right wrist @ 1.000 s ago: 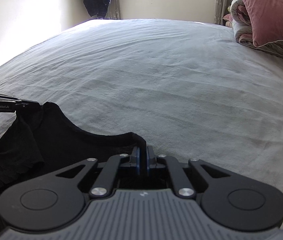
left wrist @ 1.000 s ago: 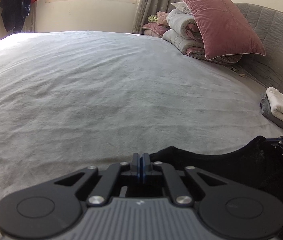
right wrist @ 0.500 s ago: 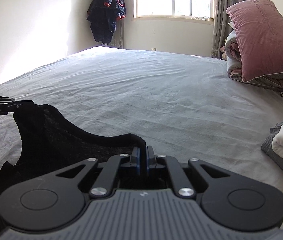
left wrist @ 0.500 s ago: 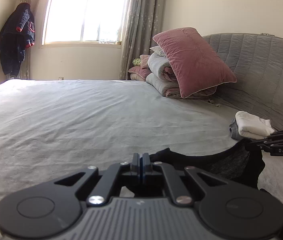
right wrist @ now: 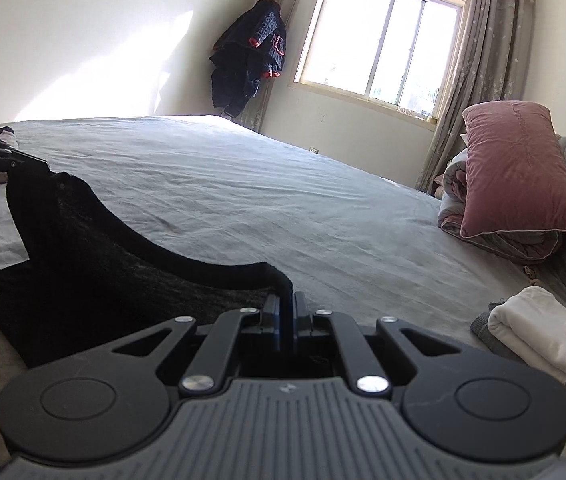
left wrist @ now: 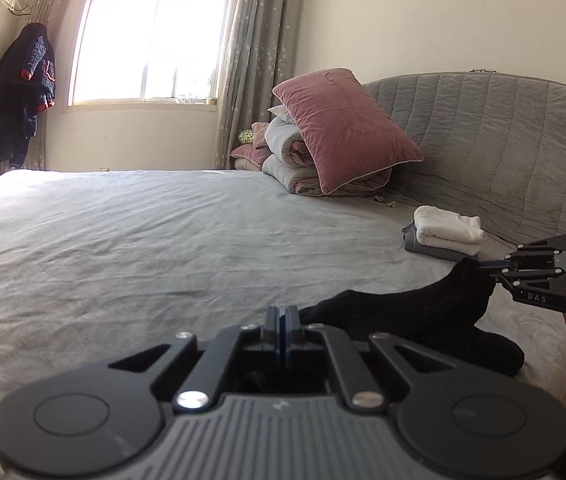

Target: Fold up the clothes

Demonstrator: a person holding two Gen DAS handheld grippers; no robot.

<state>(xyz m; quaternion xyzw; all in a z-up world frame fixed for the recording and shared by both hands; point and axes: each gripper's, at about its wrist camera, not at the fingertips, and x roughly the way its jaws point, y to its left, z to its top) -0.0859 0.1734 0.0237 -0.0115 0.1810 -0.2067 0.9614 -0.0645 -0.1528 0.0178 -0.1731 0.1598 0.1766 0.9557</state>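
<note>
Fingers, left gripper [left wrist: 281, 318]: closed, apparently pinching black garment [left wrist: 435, 312] edge. Right gripper [right wrist: 286, 307]: clamped on same garment, stretched between both, lower frame, above grey bed [left wrist: 163, 232]. Folded clothes [left wrist: 443, 234]: right.

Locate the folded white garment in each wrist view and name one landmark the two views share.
Left wrist view: the white garment sits at right of centre, on a grey folded piece near the headboard, just above the right gripper.
Right wrist view: it lies at the lower right edge, below the pink pillow.
Shared landmark: the pink pillow, leaning on rolled bedding in both.
</note>
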